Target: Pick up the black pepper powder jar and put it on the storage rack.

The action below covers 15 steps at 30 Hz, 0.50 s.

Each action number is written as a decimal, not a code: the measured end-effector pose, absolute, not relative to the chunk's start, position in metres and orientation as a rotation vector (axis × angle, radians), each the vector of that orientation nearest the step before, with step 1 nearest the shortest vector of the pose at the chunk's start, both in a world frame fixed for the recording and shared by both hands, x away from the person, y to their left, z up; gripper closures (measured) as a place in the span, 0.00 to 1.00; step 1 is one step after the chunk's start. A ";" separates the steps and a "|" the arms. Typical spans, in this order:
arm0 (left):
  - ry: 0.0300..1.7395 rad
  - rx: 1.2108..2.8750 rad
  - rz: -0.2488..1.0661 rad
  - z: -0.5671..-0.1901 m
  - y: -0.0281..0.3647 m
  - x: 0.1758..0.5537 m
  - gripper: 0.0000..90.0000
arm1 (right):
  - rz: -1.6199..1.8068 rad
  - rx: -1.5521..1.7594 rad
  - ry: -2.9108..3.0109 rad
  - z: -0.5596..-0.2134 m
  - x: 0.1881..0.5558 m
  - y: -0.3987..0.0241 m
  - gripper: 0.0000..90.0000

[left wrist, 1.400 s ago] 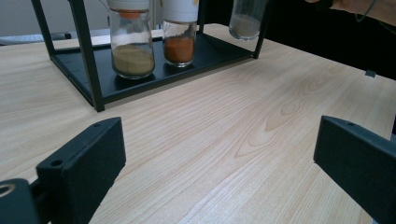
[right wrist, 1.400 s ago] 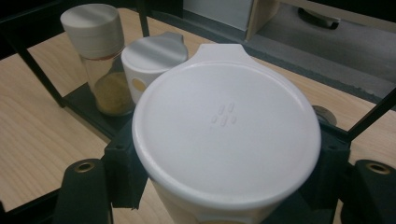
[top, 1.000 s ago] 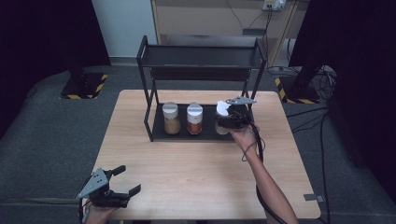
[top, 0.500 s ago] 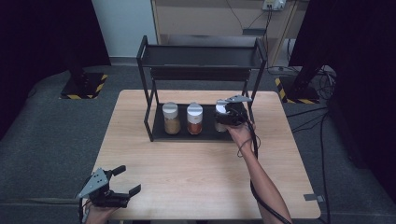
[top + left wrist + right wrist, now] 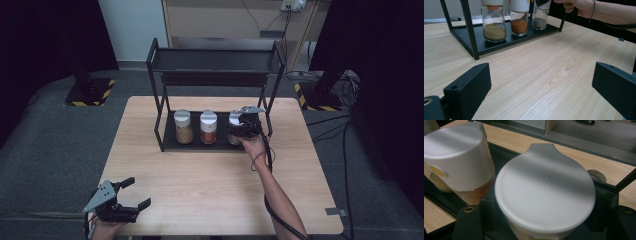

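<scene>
The right gripper [image 5: 239, 131] clamps the grey-spice jar [image 5: 234, 126] on the black rack's [image 5: 170, 140] lower shelf. At seven o'clock on the table [image 5: 210, 185], the left gripper [image 5: 134, 194] rests with jaws spread.

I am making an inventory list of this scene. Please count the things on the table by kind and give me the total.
Jars: 3 (tan spice, orange spice, grey spice)
Rack: 1
Grippers: 2 (left, right)
Total: 6
</scene>
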State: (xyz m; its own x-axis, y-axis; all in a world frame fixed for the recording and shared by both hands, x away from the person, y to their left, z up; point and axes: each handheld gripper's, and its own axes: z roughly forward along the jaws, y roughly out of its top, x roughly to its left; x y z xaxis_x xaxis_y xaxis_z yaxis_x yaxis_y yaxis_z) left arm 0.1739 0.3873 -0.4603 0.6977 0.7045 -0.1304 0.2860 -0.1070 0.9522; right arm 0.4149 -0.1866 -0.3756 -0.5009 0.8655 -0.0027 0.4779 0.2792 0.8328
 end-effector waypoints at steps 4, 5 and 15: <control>0.805 1.690 0.428 -0.460 0.388 0.174 0.01 | 1.124 1.209 2.092 -0.378 0.415 -0.187 0.34; 0.805 1.690 0.428 -0.460 0.387 0.174 0.01 | 1.126 1.217 2.092 -0.379 0.415 -0.187 0.34; 0.803 1.693 0.428 -0.460 0.387 0.174 0.01 | 1.152 1.226 2.083 -0.383 0.416 -0.191 0.34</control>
